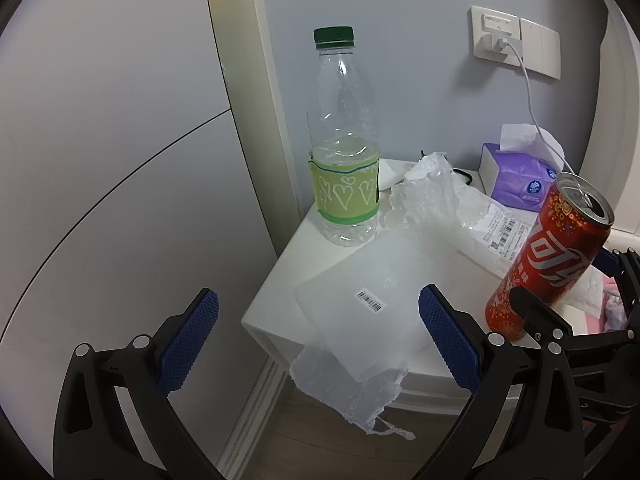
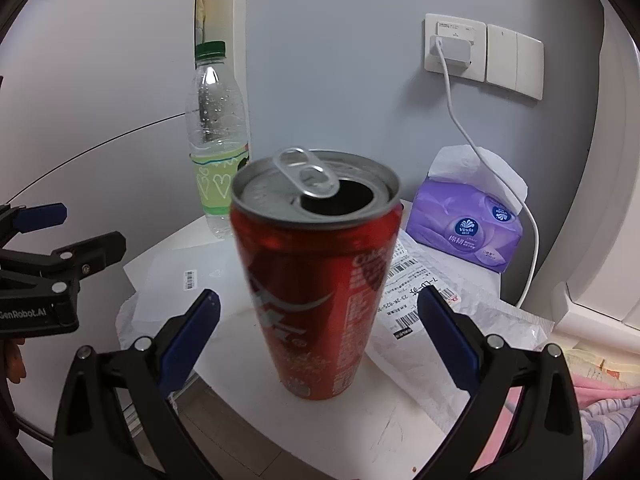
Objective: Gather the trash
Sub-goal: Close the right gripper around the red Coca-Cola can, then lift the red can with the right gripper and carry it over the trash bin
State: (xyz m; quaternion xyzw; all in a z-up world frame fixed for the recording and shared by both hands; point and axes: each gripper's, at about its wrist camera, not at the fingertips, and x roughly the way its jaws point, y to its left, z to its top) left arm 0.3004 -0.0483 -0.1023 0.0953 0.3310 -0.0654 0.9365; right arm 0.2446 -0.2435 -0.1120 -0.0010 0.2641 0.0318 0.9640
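"Vinda" stands on the purple tissue pack (image 2: 468, 226). "GenRobot.AI" is printed on the left hand-held gripper (image 2: 38, 314). The red can (image 2: 316, 280) carries Coca-Cola script; the mailer label (image 2: 408, 286) shows barcodes, its print too small to read.

Bedroom: nightstand (image 1: 276, 296), tissue pack (image 2: 468, 224), bedding (image 2: 600, 400)

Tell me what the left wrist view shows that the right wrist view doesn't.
Left wrist only: the clear bag hanging over the table's front edge, above the wooden floor. Right wrist only: the can's open mouth and the wide-open right gripper around it, untouched. Both: the can, bottle, tissues, charger.
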